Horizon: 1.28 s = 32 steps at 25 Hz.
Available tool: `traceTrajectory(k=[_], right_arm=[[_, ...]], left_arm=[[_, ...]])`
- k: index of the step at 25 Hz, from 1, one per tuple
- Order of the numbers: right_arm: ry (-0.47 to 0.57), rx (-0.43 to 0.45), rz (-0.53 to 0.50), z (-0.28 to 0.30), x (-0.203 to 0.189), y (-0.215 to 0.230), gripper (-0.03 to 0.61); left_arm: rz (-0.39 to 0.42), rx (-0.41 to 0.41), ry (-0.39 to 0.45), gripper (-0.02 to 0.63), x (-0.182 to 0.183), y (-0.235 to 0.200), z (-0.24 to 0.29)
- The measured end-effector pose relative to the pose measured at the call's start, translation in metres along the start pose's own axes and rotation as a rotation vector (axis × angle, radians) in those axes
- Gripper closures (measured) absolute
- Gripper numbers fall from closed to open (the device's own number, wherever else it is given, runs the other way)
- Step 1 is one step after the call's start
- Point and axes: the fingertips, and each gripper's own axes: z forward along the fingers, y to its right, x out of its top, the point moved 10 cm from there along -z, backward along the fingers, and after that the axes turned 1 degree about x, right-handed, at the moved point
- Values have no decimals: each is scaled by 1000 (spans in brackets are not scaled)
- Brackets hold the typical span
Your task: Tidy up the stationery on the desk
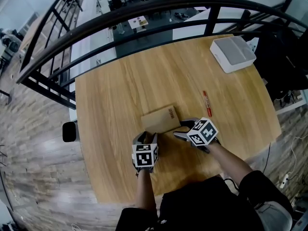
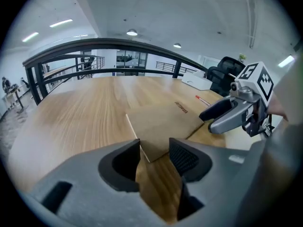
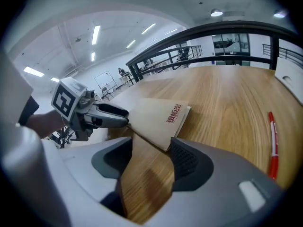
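**A:** A pale wooden desk [image 1: 110,90] stands in front of a black curved railing [image 1: 144,13]. What's nearest?

**B:** Both tools. The left gripper [image 2: 155,151] has its jaws apart, and one near corner of the tan card-covered notebook [image 1: 161,120] lies between them, with neither pad pressing on it. The right gripper [image 3: 151,148] is also spread and grips nothing. The notebook's other near corner sits just at its jaw tips.

**A:** So how should this be done well?

**B:** I'd say nudge both corners evenly so the book slides square without pivoting. Or tip one edge up before closing on it, because it lies flat on the wood.

**A:** Which way does it lie?

**B:** Its long axis runs across from one gripper toward the other. The end with the red print is on the right gripper's side.

**A:** And farther out?

**B:** A slim red pen [image 1: 205,103] lies beyond the right gripper and points away from it, well apart from the notebook. A white flat box [image 1: 232,53] sits at the far corner.
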Motion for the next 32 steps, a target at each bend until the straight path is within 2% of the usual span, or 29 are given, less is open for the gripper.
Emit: traceTrajectory(k=[6, 17, 21, 26, 29, 32], right_arm=[[-1, 4, 25, -15, -18, -5, 331], [6, 30, 49, -31, -37, -15, 340], [5, 39, 31, -33, -38, -12, 360], [56, 19, 8, -41, -22, 5, 362], [67, 7, -41, -40, -1, 19, 360], [65, 30, -97, -33, 22, 29, 350]], left_arm=[[94, -32, -35, 428, 4, 10, 3], [214, -91, -36, 431, 9, 17, 5], [166, -105, -34, 434, 7, 15, 6], [7, -55, -6, 422, 6, 8, -4], [-81, -32, 19, 402, 1, 9, -15], [-155, -27, 1, 396, -9, 18, -22]])
